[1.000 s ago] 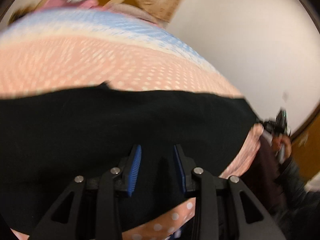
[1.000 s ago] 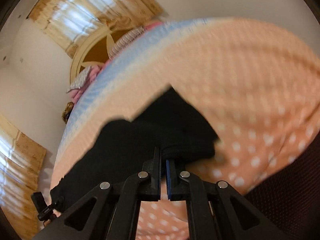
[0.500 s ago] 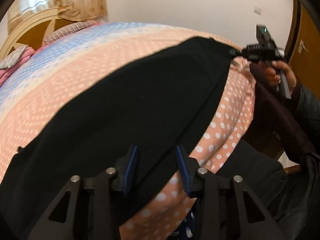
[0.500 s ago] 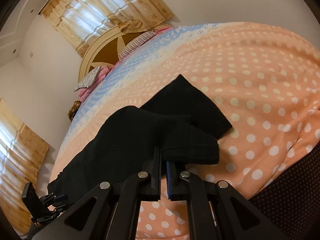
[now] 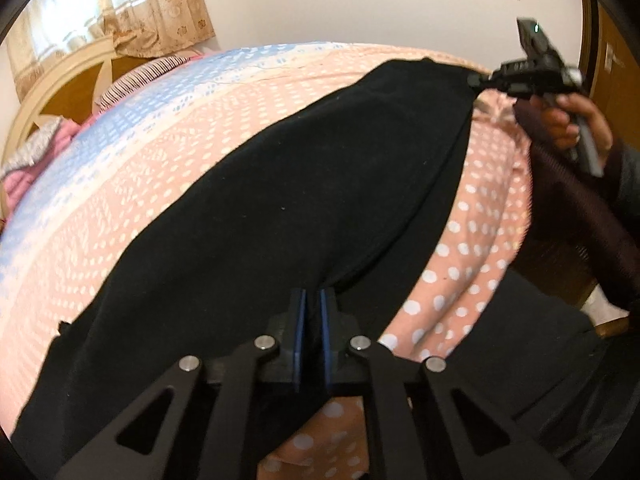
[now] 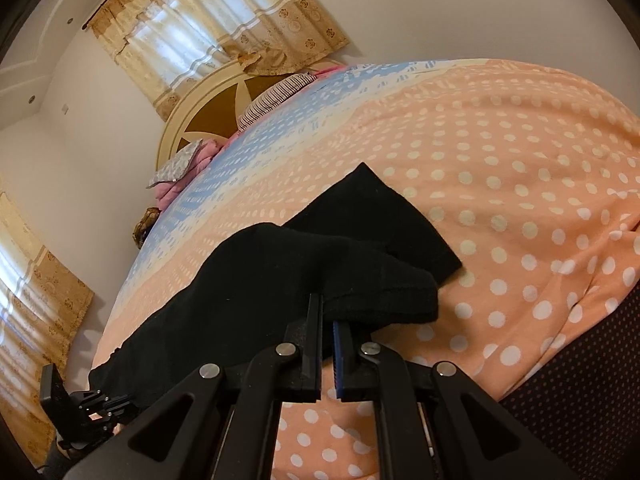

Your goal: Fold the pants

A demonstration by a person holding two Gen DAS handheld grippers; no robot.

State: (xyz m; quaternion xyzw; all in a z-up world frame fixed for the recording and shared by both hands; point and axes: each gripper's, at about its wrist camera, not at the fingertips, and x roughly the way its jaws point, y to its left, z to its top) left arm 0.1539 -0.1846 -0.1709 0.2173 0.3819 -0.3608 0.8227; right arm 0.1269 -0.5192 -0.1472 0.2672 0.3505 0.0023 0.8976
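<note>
Black pants (image 5: 304, 200) lie stretched across a pink polka-dot bedspread (image 5: 160, 152). My left gripper (image 5: 313, 300) is shut on the near edge of the pants. In the left wrist view my right gripper (image 5: 478, 79) pinches the far end of the pants. In the right wrist view the pants (image 6: 288, 280) are bunched at my right gripper (image 6: 327, 312), which is shut on their edge; one leg end lies flat beyond. My left gripper (image 6: 120, 400) shows at the lower left, at the other end of the pants.
The bed's rounded headboard (image 6: 200, 120) and pillows (image 6: 276, 94) are at the far end, with curtains (image 6: 224, 32) behind. The bedspread edge (image 5: 480, 240) drops off near the person's dark clothing (image 5: 560, 340). A wooden door (image 5: 612, 64) is at right.
My left gripper's jaws were open around the pants' edge and have closed on it. The right gripper has stayed shut on its end, barely moving.
</note>
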